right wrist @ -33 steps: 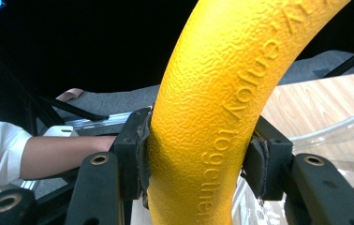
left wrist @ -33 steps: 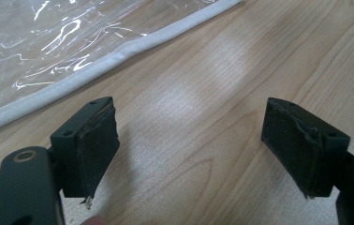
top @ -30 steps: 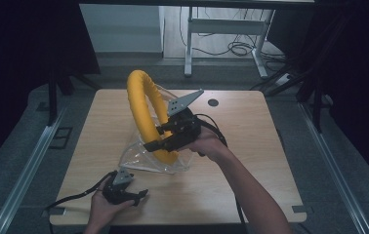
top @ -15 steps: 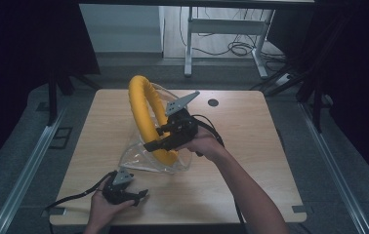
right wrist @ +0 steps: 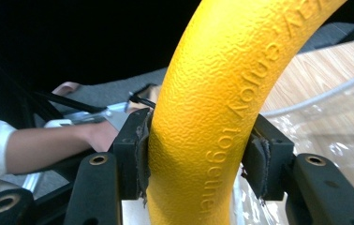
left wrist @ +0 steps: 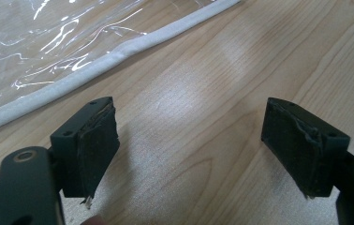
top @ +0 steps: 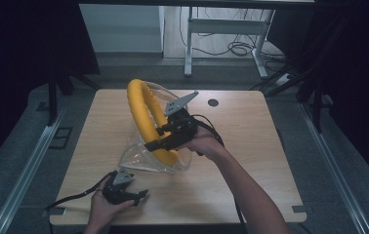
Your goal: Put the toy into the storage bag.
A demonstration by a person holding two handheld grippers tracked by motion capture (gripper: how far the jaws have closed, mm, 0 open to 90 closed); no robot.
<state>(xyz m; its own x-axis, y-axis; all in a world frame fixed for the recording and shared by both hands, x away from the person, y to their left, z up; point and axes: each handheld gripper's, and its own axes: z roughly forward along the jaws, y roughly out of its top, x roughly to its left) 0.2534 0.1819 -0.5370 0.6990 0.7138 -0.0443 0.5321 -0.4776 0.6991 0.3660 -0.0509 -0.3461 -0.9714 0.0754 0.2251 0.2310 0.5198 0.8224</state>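
A thick yellow ring [top: 138, 109] stands upright on the table, its lower part inside a clear plastic bag [top: 136, 161]. My right gripper [top: 155, 139] is shut on the ring's lower right arc. In the right gripper view both pads touch the ring [right wrist: 203, 117], which bears raised lettering. The jaws have just been opening a little, with the ring still between them. My left gripper [top: 134, 197] rests open on the table near the front left. Between its fingers [left wrist: 191, 145] is only bare wood, and the bag's white-edged side [left wrist: 119, 49] lies just beyond.
The wooden table [top: 256, 146] has a small black round hole [top: 213, 102] near its far edge. Cables trail from both grippers off the front edge. Beyond the table are a dark floor, metal rails and a desk frame.
The right hand with the ring has shifted only slightly. The left gripper has stayed where it was.
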